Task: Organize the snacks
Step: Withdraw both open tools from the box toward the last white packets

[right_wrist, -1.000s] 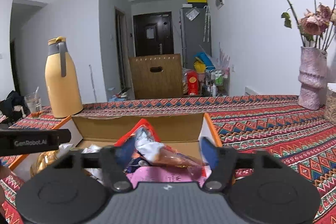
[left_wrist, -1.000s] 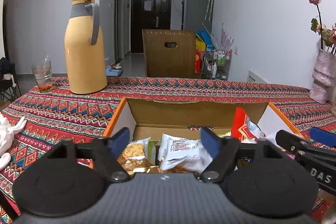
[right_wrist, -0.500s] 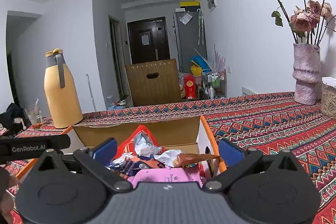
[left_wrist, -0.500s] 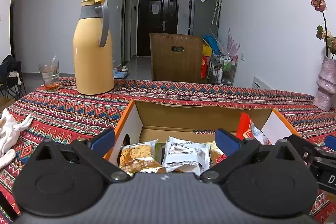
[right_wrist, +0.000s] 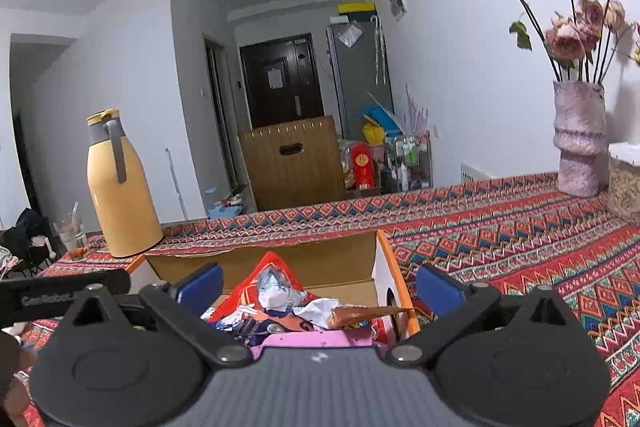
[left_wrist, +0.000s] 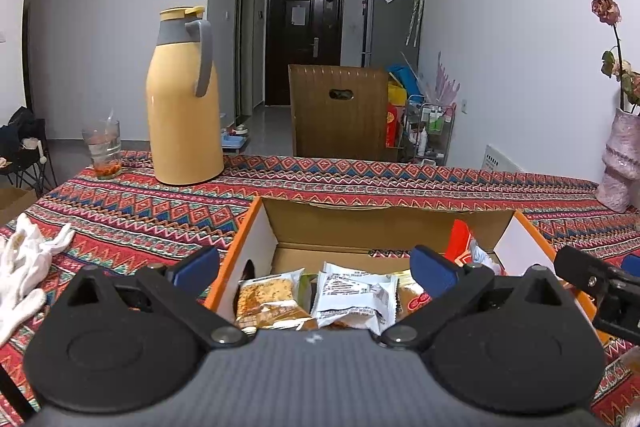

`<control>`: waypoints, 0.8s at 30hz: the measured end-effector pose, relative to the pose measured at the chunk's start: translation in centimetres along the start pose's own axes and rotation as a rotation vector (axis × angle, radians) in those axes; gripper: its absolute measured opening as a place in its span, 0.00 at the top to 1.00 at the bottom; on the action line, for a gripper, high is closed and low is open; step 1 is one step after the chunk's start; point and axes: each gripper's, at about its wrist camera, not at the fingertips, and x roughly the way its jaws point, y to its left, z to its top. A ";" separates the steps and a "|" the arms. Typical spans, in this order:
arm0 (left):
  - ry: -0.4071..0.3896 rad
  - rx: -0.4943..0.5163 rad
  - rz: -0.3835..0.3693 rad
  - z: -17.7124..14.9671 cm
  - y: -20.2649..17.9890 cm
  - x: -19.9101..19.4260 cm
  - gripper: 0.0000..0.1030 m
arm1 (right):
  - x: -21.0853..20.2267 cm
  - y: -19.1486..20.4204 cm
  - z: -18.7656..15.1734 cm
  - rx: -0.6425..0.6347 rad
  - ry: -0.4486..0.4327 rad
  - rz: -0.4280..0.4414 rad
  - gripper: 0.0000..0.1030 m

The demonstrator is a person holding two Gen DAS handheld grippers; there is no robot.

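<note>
I am holding both tools over one open cardboard box (left_wrist: pixel 384 223) that is sitting on the patterned tablecloth (left_wrist: pixel 132 211). My left gripper (left_wrist: pixel 316 269) is hanging with its two blue pads spread fully apart, clamping nothing; the left pad is sitting outside the box's orange-edged wall, the right one over the snacks. My right gripper (right_wrist: pixel 316 285) is likewise standing wide, gripping nothing, its right pad outside the box's right wall.

In the left wrist view I am counting three packets at the near end of the box: one biscuit packet (left_wrist: pixel 268 301) with a golden print, one white packet (left_wrist: pixel 352 297) just beside it, and one orange-and-red packet (left_wrist: pixel 414 301) partly hidden by my pad. One red bag (left_wrist: pixel 460 245) is standing upright toward the right wall. In the right wrist view I am seeing that red bag (right_wrist: pixel 276 283) with a printed figure, one pink packet (right_wrist: pixel 316 339) below it, and one brown wrapper (right_wrist: pixel 364 313) poking toward the right wall.

Elsewhere on the cloth: one yellow thermos (left_wrist: pixel 184 107), one drinking glass (left_wrist: pixel 102 149), one white cloth (left_wrist: pixel 24 267), one pink vase (right_wrist: pixel 578 139) holding several dried roses.
</note>
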 end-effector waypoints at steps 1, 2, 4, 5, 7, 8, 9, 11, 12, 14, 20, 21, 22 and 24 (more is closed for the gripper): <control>0.000 0.002 0.004 0.1 0.0 -0.4 0.00 | -0.1 -0.1 0.0 0.003 0.013 -0.009 0.00; -0.002 0.003 0.006 0.2 0.1 -0.8 0.00 | -0.2 -0.2 0.0 0.006 0.026 -0.016 0.00; -0.001 0.008 0.009 0.1 0.1 -1.6 0.00 | -0.6 -0.4 -0.1 0.013 0.049 -0.026 0.00; 0.002 0.012 0.008 0.0 0.1 -2.0 0.00 | -0.9 -0.5 -0.3 0.019 0.060 -0.030 0.00; 0.012 0.020 0.007 -0.2 0.0 -2.8 0.00 | -1.4 -0.8 -0.5 0.033 0.081 -0.037 0.00; 0.018 0.025 0.006 -0.3 0.0 -3.1 0.00 | -1.8 -0.9 -0.6 0.040 0.091 -0.039 0.00; 0.025 0.030 0.005 -0.5 -0.2 -3.5 0.00 | -2.1 -1.0 -0.7 0.045 0.100 -0.042 0.00; 0.040 0.036 0.005 -0.9 -0.3 -4.3 0.00 | -2.8 -1.1 -0.9 0.050 0.114 -0.049 0.00; 0.048 0.037 0.005 -1.1 -0.4 -4.6 0.00 | -3.3 -1.2 -0.9 0.053 0.120 -0.050 0.00; 0.063 0.038 0.002 -1.7 -0.5 -5.3 0.00 | -4.3 -1.5 -1.1 0.061 0.131 -0.048 0.00; 0.127 0.041 0.001 -3.8 -0.8 -6.9 0.00 | -6.4 -2.1 -2.0 0.069 0.189 -0.048 0.00; 0.143 0.040 -0.002 -4.2 -0.9 -7.0 0.00 | -6.6 -2.2 -2.3 0.065 0.204 -0.052 0.00; 0.159 0.039 -0.007 -4.7 -1.0 -7.1 0.00 | -6.8 -2.2 -2.7 0.062 0.220 -0.057 0.00; 0.192 0.035 -0.011 -5.7 -1.1 -7.3 0.00 | -7.2 -2.5 -3.4 0.061 0.250 -0.064 0.00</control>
